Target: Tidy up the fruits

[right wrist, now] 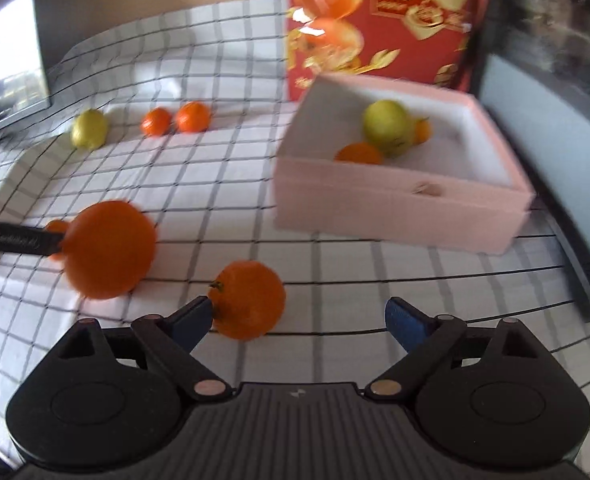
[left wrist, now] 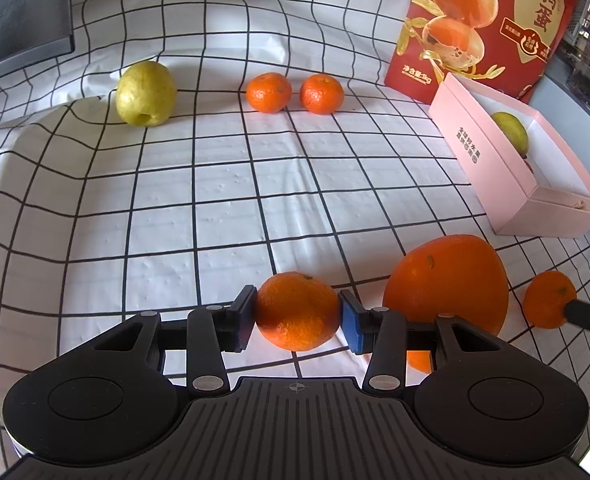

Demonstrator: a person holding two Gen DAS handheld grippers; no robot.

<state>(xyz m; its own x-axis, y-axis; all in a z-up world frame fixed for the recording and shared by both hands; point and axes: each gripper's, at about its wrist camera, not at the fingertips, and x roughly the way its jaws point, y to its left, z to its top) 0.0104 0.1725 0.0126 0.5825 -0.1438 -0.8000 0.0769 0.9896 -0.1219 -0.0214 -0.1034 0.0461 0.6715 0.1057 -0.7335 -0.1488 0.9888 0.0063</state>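
Note:
My left gripper (left wrist: 298, 318) is shut on a mandarin (left wrist: 295, 300), both pads pressing its sides just above the checked cloth. A large orange (left wrist: 447, 280) lies right of it. Further right, a small mandarin (left wrist: 549, 300) is touched by one black finger (left wrist: 587, 314) of the other gripper. In the blurred right wrist view, my right gripper (right wrist: 299, 320) stands open with that mandarin (right wrist: 249, 300) against its left finger (right wrist: 191, 320), the right pad well apart. The pink box (right wrist: 375, 208) holds a pear (right wrist: 387, 128) and two mandarins.
At the back of the cloth lie a yellow-green pear (left wrist: 146, 93) and two mandarins (left wrist: 269, 92) side by side. A tall red bag (left wrist: 487, 20) stands behind the pink box (left wrist: 483, 148). A dark screen (left wrist: 19, 12) sits far left.

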